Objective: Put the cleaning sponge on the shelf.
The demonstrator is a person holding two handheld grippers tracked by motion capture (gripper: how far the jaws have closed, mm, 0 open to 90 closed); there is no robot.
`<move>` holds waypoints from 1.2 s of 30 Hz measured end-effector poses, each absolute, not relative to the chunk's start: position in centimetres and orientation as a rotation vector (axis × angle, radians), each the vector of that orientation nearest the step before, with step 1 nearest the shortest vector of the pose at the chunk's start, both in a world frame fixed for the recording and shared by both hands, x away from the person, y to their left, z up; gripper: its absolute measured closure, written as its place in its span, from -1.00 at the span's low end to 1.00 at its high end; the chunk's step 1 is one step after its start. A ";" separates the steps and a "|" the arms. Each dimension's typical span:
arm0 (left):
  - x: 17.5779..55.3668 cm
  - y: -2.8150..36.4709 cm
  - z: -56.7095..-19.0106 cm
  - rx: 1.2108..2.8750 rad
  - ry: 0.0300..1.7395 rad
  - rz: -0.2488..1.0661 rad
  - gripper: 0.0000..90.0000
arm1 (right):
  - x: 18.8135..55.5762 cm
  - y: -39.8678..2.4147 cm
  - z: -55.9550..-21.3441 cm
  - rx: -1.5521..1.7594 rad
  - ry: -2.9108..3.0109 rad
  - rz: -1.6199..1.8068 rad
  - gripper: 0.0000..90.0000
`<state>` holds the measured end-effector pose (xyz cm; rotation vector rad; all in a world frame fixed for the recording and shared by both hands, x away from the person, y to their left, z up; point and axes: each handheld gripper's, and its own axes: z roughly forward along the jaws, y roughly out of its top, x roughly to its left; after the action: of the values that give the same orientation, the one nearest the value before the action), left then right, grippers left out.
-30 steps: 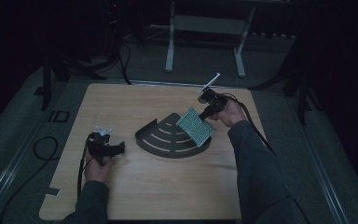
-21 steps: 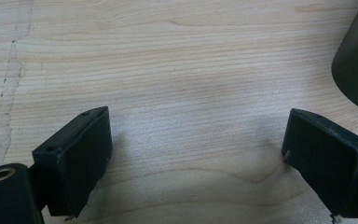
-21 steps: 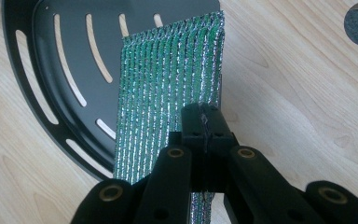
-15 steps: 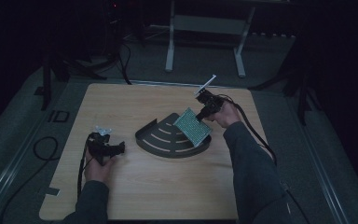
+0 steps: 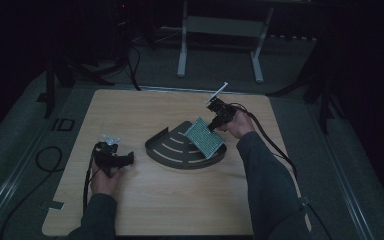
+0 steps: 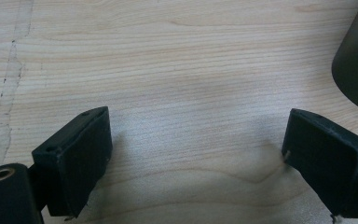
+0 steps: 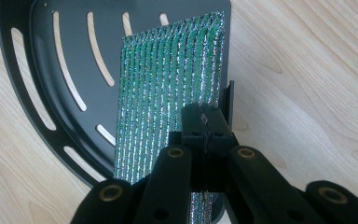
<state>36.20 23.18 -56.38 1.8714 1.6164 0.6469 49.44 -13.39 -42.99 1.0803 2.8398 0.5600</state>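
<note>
- Right gripper (image 7: 204, 122) pinching one edge of the green scouring sponge (image 7: 168, 84), held tilted over the black slotted corner tray (image 7: 37, 70).
- Thin edge grip: likely to slip or twist on release, landing half outside the rim.
- Could nudge the light tray across the table (image 5: 145, 200).
- Left gripper (image 6: 193, 158) spread wide, holding nothing, resting apart from the tray; no bracing available.

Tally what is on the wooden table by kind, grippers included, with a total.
Black slotted corner tray: 1
Green-and-silver scouring pad, clamped by the right gripper over the tray: 1
Hand-held grippers, the left gripper open over bare wood: 2
Total: 4
</note>
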 end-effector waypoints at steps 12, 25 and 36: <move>36.2 23.2 -56.4 1.872 1.616 0.647 -0.81 | 49.3 -12.8 -43.7 1.059 2.846 0.535 0.99; 36.2 23.2 -56.4 1.872 1.616 0.647 -0.81 | 49.1 -13.2 -45.2 1.075 2.855 0.488 0.99; 36.2 23.2 -56.4 1.872 1.616 0.647 -0.81 | 49.2 -13.1 -46.0 1.079 2.845 0.474 0.99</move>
<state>36.20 23.18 -56.38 1.8719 1.6160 0.6469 49.16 -13.09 -45.97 1.0793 2.8452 0.4736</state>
